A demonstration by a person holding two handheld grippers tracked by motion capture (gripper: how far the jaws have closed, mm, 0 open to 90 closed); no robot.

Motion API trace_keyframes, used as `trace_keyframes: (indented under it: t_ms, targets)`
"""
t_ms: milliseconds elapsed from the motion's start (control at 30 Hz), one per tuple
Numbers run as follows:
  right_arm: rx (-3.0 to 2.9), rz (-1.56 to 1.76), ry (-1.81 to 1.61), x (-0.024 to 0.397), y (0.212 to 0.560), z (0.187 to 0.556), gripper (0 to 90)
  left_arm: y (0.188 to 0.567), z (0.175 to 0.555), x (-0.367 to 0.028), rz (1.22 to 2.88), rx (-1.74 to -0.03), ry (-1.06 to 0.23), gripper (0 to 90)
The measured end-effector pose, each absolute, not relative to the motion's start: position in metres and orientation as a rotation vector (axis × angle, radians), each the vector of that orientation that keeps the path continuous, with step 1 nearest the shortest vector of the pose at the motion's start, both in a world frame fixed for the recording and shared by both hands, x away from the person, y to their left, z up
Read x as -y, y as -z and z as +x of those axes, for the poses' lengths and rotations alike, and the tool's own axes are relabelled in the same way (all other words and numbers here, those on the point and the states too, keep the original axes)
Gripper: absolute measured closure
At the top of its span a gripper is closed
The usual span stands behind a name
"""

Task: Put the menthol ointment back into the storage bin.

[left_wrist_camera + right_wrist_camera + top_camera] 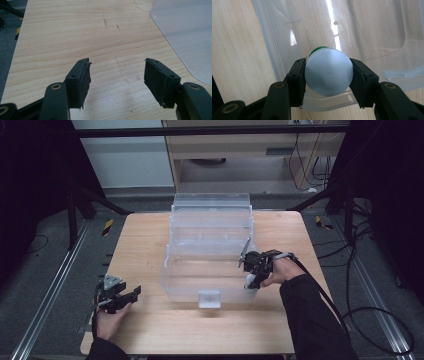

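A clear plastic bin (pixel 209 251) stands in the middle of the wooden table (pixel 142 245). My right gripper (pixel 251 279) is at the bin's front right corner, shut on a white round container (pixel 328 72) with a green band at its far end. In the right gripper view the container hangs over the bin's rim (pixel 274 47), its flat white base facing the camera. My left gripper (pixel 131 294) rests open at the table's front left, apart from the bin. Its open jaws frame bare wood, with my left gripper (pixel 117 72) holding nothing and the bin's rounded corner (pixel 185 32) at the upper right.
The bin has a stepped inside and a small clear latch (pixel 209 298) on its front wall. Black frame legs (pixel 75 215) and cables (pixel 370 315) lie on the grey floor around the table. A wooden cabinet (pixel 250 150) stands behind.
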State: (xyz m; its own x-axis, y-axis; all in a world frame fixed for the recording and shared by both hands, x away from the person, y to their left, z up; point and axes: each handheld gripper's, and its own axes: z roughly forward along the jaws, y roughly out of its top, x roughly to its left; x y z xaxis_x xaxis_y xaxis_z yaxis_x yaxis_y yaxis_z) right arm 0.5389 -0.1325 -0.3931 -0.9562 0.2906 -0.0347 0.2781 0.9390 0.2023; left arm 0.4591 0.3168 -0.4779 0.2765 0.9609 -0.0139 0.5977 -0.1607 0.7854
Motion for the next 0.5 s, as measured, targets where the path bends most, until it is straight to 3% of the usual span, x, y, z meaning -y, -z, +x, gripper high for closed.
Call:
trace_keyframes:
  t_ms: [500]
  targets:
    - [-2.998,0.482,-0.360,0.1368,0.3844,0.5351,48.1,0.4780,0.4592,-0.3166,1.855,-1.407,-0.664,37.2]
